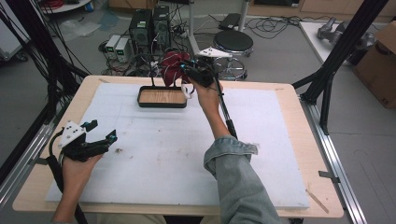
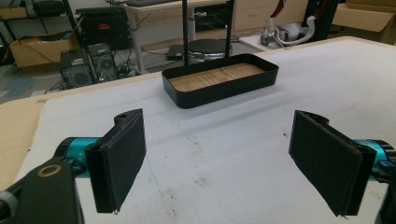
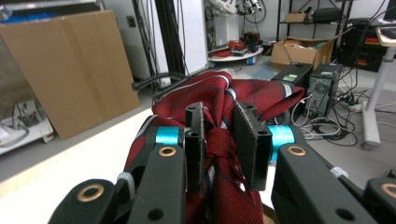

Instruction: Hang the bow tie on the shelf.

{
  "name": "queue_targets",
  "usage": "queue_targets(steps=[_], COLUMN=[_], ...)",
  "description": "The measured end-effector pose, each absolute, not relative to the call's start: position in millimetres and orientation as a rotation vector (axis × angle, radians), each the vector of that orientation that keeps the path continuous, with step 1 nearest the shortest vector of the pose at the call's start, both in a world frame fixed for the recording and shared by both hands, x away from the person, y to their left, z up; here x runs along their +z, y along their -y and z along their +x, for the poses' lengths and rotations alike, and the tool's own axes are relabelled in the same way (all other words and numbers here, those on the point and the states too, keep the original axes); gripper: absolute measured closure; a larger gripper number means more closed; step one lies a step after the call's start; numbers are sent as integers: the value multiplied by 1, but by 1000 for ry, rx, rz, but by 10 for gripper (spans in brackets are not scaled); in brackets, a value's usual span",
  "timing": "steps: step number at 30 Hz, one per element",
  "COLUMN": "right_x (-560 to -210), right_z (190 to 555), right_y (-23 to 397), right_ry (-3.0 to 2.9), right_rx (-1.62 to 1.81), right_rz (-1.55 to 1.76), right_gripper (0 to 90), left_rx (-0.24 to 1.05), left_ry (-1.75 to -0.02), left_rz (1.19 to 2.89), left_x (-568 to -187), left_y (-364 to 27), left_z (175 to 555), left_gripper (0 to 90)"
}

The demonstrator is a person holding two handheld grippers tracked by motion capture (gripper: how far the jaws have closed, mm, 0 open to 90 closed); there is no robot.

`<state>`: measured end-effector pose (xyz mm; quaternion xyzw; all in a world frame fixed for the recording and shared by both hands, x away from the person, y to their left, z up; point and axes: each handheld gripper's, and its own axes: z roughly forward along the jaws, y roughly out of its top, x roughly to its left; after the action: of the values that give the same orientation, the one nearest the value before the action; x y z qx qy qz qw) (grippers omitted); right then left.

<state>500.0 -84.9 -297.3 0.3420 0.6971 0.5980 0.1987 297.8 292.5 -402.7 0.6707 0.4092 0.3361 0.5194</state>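
Right tool point(image 1: 187, 71) is clenched on a bunched red tie point(image 1: 172, 65), held raised at twelve o'clock just behind the tray point(image 1: 162, 103), presumably for placing inside. Left tool point(image 1: 100, 132) rests released at eight o'clock on the surface point(image 1: 159, 154).

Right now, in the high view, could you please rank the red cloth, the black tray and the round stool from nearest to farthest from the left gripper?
From the left gripper:
1. Black tray, far side of the white mat.
2. Red cloth, above the tray, clamped by the right gripper.
3. Round stool, on the floor beyond the table.

A lab: computer towers point(image 1: 150, 25), floor cables point(image 1: 275, 22), cardboard boxes point(image 1: 379, 60).
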Motion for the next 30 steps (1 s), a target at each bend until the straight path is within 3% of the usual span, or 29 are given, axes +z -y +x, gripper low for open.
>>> queue_targets(steps=[12, 30], right_x=[-289, -308], right_z=[522, 551], right_y=[75, 102], right_ry=[-1935, -1955], right_rx=[1679, 1553], right_rz=[948, 1115], right_gripper=[742, 737], left_rx=[800, 788], left_ry=[-984, -978], left_rz=[1612, 1620], left_x=[-405, -407], left_y=[-293, -288], left_z=[298, 297], left_gripper=[192, 193])
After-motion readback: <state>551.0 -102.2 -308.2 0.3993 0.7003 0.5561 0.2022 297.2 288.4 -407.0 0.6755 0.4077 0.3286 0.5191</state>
